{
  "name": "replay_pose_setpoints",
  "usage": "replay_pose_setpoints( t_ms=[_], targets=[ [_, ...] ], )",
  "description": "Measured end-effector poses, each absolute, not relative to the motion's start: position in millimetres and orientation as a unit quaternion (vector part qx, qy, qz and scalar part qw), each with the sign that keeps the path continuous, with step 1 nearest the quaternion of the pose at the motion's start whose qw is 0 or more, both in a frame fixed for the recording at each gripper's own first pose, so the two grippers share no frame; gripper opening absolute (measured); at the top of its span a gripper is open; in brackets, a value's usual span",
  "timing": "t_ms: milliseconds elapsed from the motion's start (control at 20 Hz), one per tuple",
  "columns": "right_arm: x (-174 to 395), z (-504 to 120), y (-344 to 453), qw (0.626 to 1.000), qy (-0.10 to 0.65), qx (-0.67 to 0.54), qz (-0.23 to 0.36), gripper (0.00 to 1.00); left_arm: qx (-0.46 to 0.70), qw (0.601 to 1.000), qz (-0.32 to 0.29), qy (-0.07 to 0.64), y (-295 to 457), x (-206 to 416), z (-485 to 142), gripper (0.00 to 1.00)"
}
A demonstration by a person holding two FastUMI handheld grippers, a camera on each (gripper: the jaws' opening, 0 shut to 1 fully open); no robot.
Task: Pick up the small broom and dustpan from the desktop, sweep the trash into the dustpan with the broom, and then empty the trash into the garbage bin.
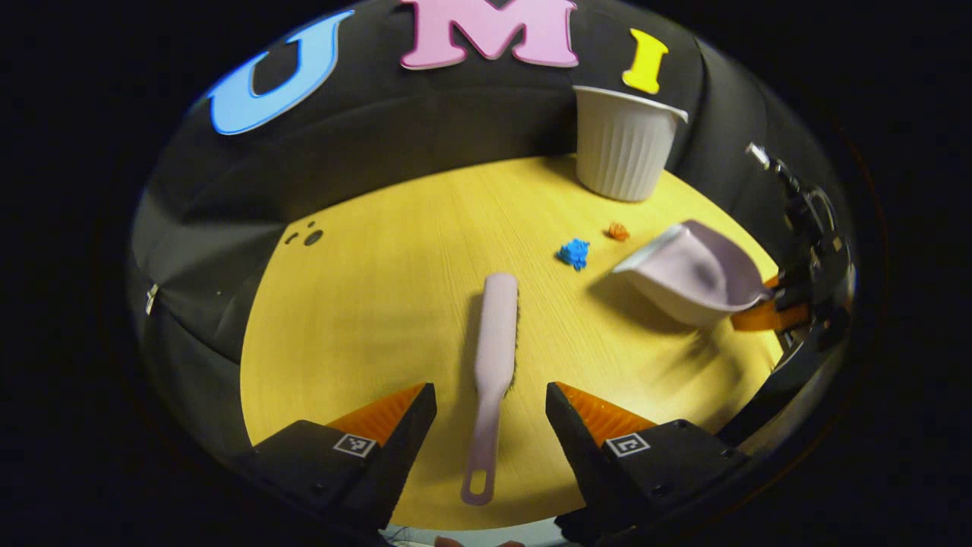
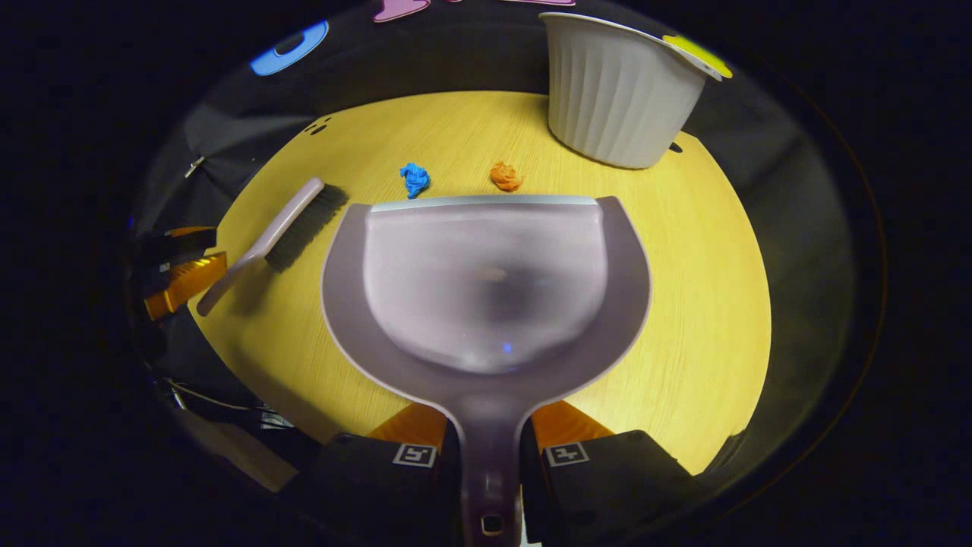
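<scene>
Across the left gripper view, the left claw (image 1: 491,414) stands wide open above the yellow wood-grain table (image 1: 364,304), and the pale pink plastic broom (image 1: 493,365) lies flat between its fingers, untouched, handle end nearest the camera. So the broom is not yet picked up. Beyond the broom's head sit a crumpled blue paper scrap (image 1: 575,253) and a smaller orange scrap (image 1: 618,232), both unswept, with the white ribbed garbage bin (image 1: 624,144) farther back. Right of the scraps, the pale pink plastic dustpan (image 1: 695,273) hangs tilted, lifted off the table.

Low in the right gripper view, the right claw (image 2: 490,444) is clamped on the dustpan's (image 2: 486,281) handle, pan empty. The blue scrap (image 2: 414,179) and orange scrap (image 2: 505,176) lie just beyond its front lip, the bin (image 2: 619,99) behind them, the broom (image 2: 281,235) to its left. By my judgement, one pickup of two is done; sweeping and emptying remain.
</scene>
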State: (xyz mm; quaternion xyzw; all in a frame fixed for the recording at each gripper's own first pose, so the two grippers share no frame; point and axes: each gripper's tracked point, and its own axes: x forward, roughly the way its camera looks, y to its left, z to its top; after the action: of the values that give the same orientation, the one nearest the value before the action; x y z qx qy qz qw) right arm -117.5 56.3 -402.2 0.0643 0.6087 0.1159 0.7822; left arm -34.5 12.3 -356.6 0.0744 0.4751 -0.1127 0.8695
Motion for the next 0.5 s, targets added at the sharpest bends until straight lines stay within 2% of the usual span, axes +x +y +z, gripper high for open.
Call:
replay_pose_setpoints(
  t_ms=[150, 500],
  targets=[
    [-119.2, -388.4, 48.5, 0.789, 0.601, 0.075, 0.105, 0.37, 0.075, 0.849, -0.129, 0.506, 13.3, -34.3, -380.8, 0.93],
    [-133.7, -371.4, 34.1, 0.797, 0.593, 0.073, 0.087, 0.37, 0.065, 0.814, -0.132, 0.562, 8.2, -22.1, -430.8, 0.83]
  ],
)
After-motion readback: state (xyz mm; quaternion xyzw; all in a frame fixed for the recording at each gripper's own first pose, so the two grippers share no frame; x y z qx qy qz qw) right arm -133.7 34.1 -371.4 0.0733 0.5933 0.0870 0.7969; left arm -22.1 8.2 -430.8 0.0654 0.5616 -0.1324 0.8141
